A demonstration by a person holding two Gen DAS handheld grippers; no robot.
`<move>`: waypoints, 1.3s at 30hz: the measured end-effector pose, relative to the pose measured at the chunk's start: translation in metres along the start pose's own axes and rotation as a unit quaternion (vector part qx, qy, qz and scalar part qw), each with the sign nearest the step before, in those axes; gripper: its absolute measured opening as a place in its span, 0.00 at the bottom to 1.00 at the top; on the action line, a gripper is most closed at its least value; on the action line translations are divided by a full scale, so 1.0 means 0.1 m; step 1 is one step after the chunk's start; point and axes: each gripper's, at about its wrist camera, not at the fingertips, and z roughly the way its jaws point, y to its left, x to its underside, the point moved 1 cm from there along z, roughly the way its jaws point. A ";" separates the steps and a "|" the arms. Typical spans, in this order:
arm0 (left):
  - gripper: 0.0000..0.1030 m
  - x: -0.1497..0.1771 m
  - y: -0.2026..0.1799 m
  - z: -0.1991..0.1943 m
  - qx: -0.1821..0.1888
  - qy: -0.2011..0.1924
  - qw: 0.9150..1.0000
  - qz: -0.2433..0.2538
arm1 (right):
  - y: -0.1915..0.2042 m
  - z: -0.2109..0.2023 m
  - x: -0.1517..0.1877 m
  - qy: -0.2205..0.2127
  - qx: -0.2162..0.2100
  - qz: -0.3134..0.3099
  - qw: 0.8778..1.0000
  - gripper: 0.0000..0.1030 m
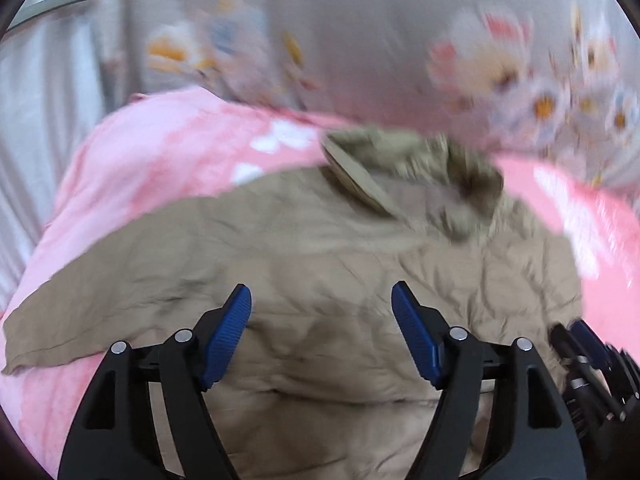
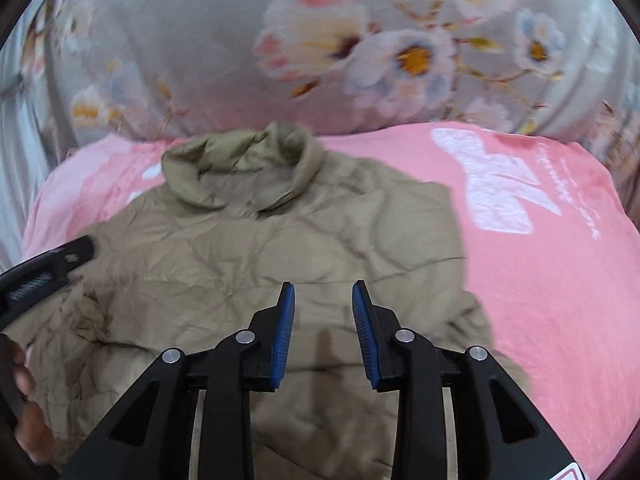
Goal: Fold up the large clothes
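A khaki quilted jacket [image 1: 312,264] lies spread on a pink blanket [image 1: 160,152], its collar [image 2: 240,168] at the far end. My left gripper [image 1: 321,300] hovers over the jacket's middle, jaws wide apart with nothing between the blue pads [image 1: 228,332]. In the right wrist view the same jacket [image 2: 280,248] fills the centre. My right gripper [image 2: 323,300] stands above it with a narrower gap and nothing between its pads. The right gripper's tip shows at the lower right edge of the left wrist view. The left gripper's finger [image 2: 72,254] shows at the left of the right wrist view.
The pink blanket [image 2: 540,260] with white print reaches out to the right of the jacket. Behind it rises a grey floral quilt [image 2: 360,52]. A person's hand [image 2: 24,408] shows at the lower left edge. Pale curtain-like cloth [image 1: 36,100] hangs at the far left.
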 end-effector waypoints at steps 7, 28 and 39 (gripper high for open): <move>0.79 0.37 -0.09 0.53 -0.020 0.029 0.999 -0.003 | 0.12 0.40 0.26 0.040 0.006 -0.009 0.999 0.30; 0.88 0.45 -0.11 0.57 -0.047 0.023 0.999 0.000 | 0.19 0.47 0.31 0.041 0.030 -0.022 0.998 0.31; 0.89 0.57 0.49 -0.05 0.028 0.020 0.996 -0.076 | 0.17 0.19 0.31 0.044 0.043 -0.009 0.998 0.41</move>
